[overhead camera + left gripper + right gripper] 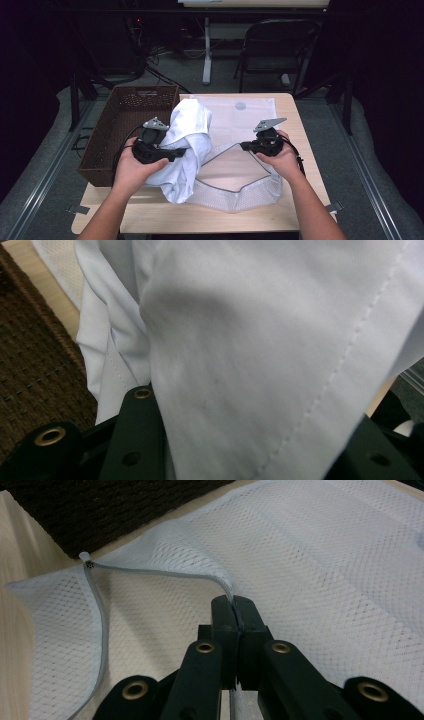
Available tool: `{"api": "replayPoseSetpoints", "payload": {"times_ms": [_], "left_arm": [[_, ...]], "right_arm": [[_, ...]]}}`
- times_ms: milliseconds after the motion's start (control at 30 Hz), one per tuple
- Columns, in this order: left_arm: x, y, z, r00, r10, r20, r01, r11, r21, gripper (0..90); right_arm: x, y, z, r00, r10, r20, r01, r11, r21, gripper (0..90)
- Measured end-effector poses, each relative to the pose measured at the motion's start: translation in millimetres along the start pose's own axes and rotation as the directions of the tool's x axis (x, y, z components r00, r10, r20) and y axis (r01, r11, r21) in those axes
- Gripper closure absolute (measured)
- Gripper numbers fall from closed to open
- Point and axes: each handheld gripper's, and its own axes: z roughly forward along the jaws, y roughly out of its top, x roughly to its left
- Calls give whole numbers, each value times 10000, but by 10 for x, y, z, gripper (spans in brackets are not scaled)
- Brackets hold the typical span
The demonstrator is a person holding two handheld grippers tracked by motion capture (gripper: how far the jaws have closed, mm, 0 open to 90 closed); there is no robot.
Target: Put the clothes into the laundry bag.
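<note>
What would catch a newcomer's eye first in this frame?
The bunched white garment at the table's left-centre stands out, gripped by the left gripper beside the brown woven basket. Next comes the white mesh laundry bag spread over the wooden table, its zippered opening edge pinched up by the right gripper, whose fingers are shut on it.
</note>
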Motion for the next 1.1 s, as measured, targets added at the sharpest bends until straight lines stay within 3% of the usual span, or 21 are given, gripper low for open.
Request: {"api": "replayPoseSetpoints", "payload": {"times_ms": [167,600,933,1100], "left_arm": [[-71,-49,72,9996,274,85,-275,9996,103,586],[-203,-172,254,9970,480,608,-482,9988,17,586],[-233,-273,389,9938,460,1016,-449,9989,-128,586],[-243,-286,434,9935,626,953,-636,9980,70,586]], "right_arm": [[12,2,-3,10000,-29,37,29,10000,-85,892],[27,-29,11,10000,-43,57,44,9999,-131,893],[36,-30,24,10000,-27,55,28,9998,-178,892],[44,-32,31,10000,-10,76,11,9999,-171,892]]}}
